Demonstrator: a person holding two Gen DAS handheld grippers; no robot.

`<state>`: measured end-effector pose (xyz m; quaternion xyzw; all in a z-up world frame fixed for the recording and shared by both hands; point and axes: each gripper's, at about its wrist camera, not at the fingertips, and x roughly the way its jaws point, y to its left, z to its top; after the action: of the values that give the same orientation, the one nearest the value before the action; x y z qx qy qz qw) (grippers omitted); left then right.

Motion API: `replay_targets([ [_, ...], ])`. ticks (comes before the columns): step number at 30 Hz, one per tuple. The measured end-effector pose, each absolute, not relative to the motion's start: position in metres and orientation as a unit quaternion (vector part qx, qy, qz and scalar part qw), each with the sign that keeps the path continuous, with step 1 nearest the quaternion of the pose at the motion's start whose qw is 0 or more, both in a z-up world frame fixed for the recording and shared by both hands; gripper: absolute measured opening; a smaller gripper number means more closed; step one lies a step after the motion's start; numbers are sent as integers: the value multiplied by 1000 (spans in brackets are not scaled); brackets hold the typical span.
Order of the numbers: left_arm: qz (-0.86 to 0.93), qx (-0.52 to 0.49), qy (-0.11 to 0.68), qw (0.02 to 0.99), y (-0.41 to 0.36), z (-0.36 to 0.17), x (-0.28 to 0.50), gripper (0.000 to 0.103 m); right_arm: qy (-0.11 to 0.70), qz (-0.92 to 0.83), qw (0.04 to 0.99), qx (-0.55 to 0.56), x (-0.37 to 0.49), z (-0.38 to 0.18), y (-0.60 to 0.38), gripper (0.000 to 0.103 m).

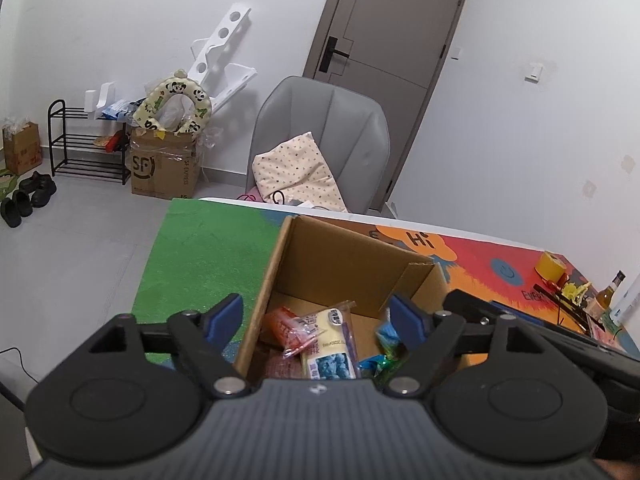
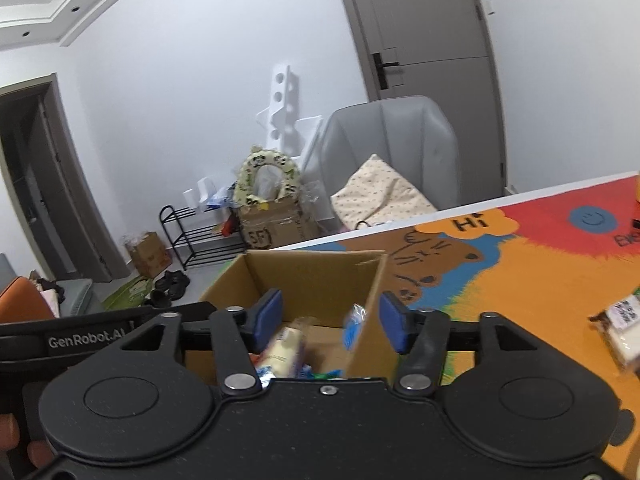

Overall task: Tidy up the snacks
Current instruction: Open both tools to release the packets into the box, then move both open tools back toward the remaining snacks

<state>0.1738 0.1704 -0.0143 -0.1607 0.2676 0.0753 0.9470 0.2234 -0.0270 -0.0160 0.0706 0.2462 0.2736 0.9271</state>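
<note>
With several snacks point(image 1: 320, 340) lying in the cardboard box point(image 1: 280, 264), the left gripper point(image 1: 318, 314) hangs spread and empty, as does the right gripper point(image 2: 330, 326). Depositing appears finished; next, fetching the packet point(image 2: 624, 330) on the mat point(image 2: 520, 280).

Both wrist views close above the open cardboard box point(image 1: 320, 272), angled downward, sharing chair point(image 2: 392, 152) and door point(image 1: 384, 20)

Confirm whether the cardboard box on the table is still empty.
No. In the left wrist view the cardboard box already holds several snack packets lying on its bottom.
</note>
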Motion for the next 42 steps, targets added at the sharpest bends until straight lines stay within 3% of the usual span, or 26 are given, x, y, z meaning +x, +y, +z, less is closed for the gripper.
replay_targets([
  [16, 60, -132, 269, 952, 122, -12, 182, 97, 256, 212, 938, 100, 216, -29, -102, 81],
  [21, 52, -126, 271, 953, 105, -12, 183, 100, 255, 199, 940, 108, 212, -32, -124, 93],
  [42, -16, -112, 296, 948, 25, -16, 189, 103, 255, 122, 951, 128, 186, -50, -218, 103],
])
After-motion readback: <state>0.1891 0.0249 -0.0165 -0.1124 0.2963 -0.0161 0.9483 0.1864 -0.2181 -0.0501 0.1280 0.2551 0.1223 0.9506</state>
